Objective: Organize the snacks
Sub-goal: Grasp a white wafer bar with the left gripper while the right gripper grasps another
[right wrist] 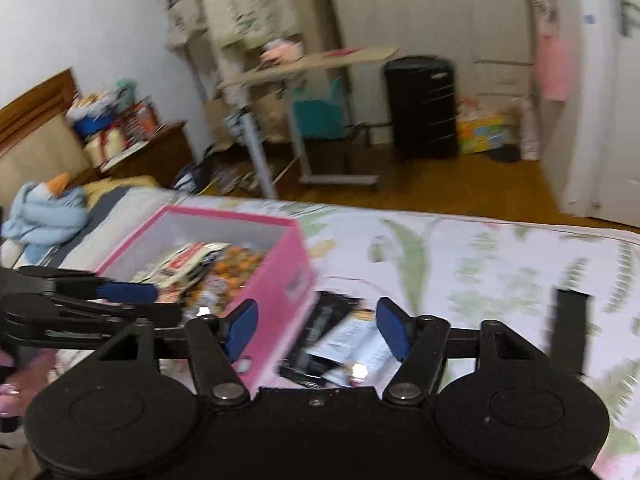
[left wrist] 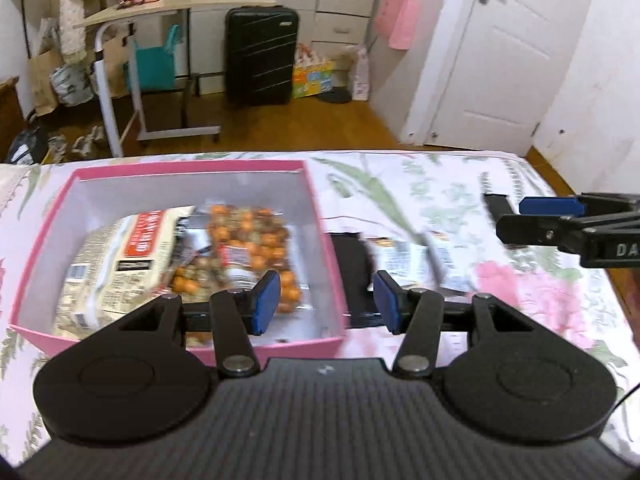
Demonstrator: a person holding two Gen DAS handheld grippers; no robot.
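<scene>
My left claw stands wide, its blue pads well apart with nothing between them, poised above the near right corner of the pink box. My right claw is likewise spread wide and empty, above the packets lying outside the box.

Writing: on the right claw's black body, seen from the left wrist view, the white letters "DA" are readable; the rest is cut off. The cream packet in the box carries a red label panel with white characters and a barcode at its lower left, but motion blur defeats any reading. The small red-and-white label on the clear bag is equally illegible.

Materials and shapes: the box is rectangular, open-topped card, pink outside and plain white within. The cream packet is a soft, pillow-shaped wrapper lying flat at the box's left. Touching it on the right is the clear plastic bag, filled with small round orange and brown pieces.

On the bedsheet, a cloth printed with green fern leaves and pink blooms, a black flat packet lies just beside the box's right wall, with a pale printed packet touching it on the far side. A further small dark object rests apart to the right; its nature cannot be told.
</scene>
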